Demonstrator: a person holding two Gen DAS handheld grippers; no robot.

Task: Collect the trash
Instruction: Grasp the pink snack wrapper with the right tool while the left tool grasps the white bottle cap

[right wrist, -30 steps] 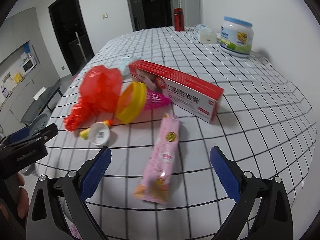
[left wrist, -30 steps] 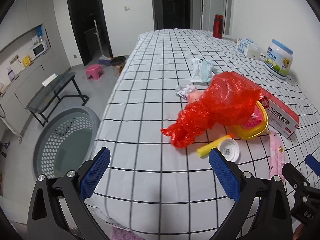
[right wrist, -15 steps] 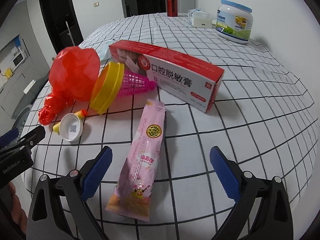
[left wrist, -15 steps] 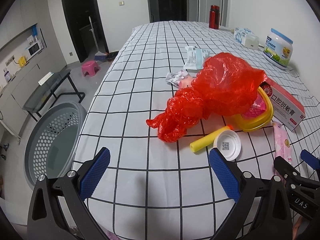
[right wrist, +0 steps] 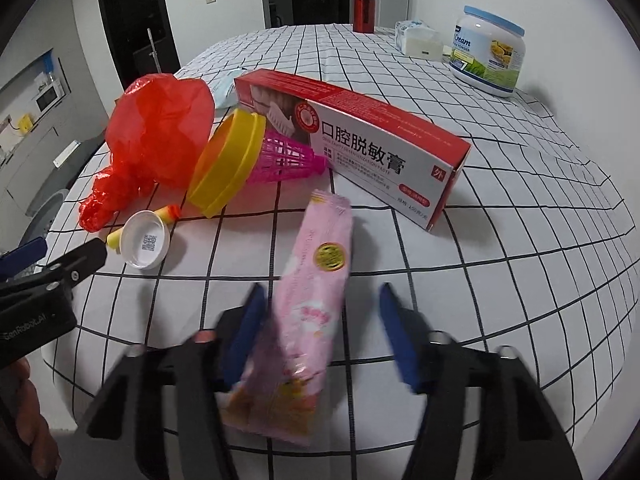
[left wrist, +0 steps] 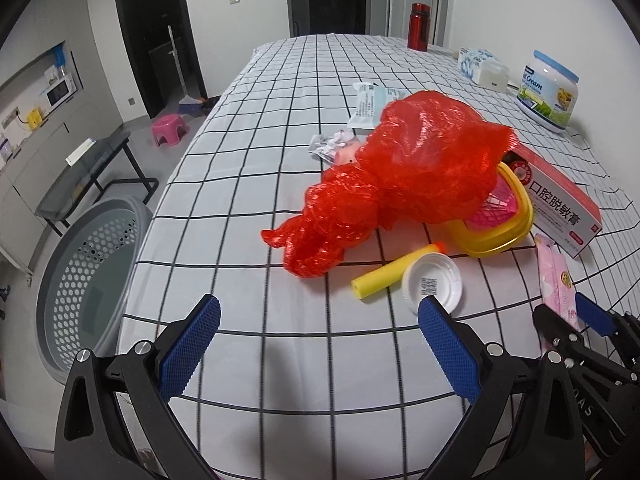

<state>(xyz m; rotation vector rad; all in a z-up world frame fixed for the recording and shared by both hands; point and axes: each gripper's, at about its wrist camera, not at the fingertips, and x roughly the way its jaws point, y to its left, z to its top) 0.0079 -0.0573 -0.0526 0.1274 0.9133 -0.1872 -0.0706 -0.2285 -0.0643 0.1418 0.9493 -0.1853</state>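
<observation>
Trash lies on the checked tablecloth (left wrist: 248,184): a red plastic bag (left wrist: 404,172), a yellow foam stick (left wrist: 384,276), a white lid (left wrist: 432,282), a yellow-rimmed pink basket (right wrist: 256,156), a red toothpaste box (right wrist: 360,136) and a pink snack wrapper (right wrist: 316,312). My left gripper (left wrist: 318,344) is open and empty, short of the bag and lid. My right gripper (right wrist: 322,328) is still open, its blurred jaws on either side of the pink wrapper's near end. The right gripper shows at the left wrist view's right edge (left wrist: 576,320).
A grey perforated basket (left wrist: 84,280) stands on the floor left of the table. A cream jar (right wrist: 486,56), tissue pack (right wrist: 418,38) and red bottle (right wrist: 364,8) stand at the far side. A mask packet (left wrist: 370,104) and crumpled wrapper (left wrist: 334,146) lie behind the bag.
My right gripper has moved down and forward over the pink wrapper and its jaws have narrowed around it. My left gripper has crept closer to the bag and lid.
</observation>
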